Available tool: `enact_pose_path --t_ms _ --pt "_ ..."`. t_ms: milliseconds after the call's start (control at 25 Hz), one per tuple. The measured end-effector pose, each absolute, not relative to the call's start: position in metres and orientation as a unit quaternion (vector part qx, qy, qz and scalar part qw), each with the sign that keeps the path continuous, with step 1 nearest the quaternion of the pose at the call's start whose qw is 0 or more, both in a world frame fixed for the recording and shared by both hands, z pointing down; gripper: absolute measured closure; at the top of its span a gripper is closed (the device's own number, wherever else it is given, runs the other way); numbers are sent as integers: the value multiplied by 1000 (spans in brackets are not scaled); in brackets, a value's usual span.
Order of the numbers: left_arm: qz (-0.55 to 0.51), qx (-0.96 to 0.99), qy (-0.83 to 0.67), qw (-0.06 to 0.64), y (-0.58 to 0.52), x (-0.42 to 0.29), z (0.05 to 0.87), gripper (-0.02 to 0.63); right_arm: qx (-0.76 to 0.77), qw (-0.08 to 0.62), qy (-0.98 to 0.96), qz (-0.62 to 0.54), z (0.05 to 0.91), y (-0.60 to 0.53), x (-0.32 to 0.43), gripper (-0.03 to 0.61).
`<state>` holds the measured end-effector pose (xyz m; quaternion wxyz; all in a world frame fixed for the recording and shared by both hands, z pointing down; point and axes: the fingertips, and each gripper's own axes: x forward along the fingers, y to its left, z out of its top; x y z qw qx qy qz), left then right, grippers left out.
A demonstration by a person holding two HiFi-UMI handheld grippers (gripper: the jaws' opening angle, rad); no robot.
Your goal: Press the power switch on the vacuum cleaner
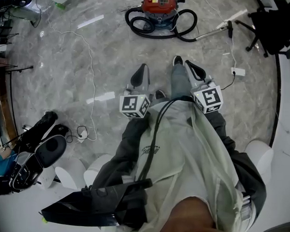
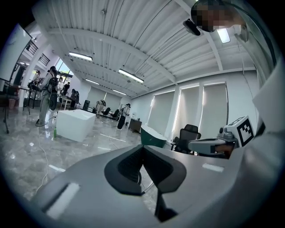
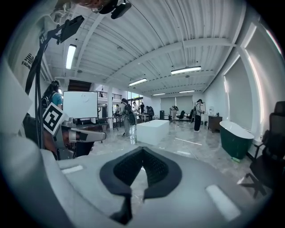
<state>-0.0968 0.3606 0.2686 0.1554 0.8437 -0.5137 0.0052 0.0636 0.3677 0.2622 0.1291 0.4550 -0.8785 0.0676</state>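
1. The round vacuum cleaner with a red lid (image 1: 159, 5) sits on the grey marble floor (image 1: 100, 53), with its black hose (image 1: 141, 26) looped around it, well ahead of the person's feet.
2. The grey left gripper (image 1: 143, 66) points toward it, jaws pressed together on nothing.
3. The right gripper (image 1: 188, 64), just beside the left one, is likewise closed and empty.
4. Both are well apart from the vacuum cleaner.

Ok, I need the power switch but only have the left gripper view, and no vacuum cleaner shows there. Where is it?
Observer: The red vacuum cleaner stands on the floor ahead, well apart from the left gripper.
Operator: Anything around it?
Observer: Its black hose lies looped on the floor around it.
Operator: Is the right gripper free?
Observer: Yes, the right gripper is shut on nothing.
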Motion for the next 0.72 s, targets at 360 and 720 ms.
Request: enact_pose_path --t_ms 360,720 --pt "20 812 -561 160 274 -105 278 611 412 125 -899 84 278 261 59 580" --pt "-3 788 -604 123 148 -69 236 611 402 125 -906 52 257 135 123 580"
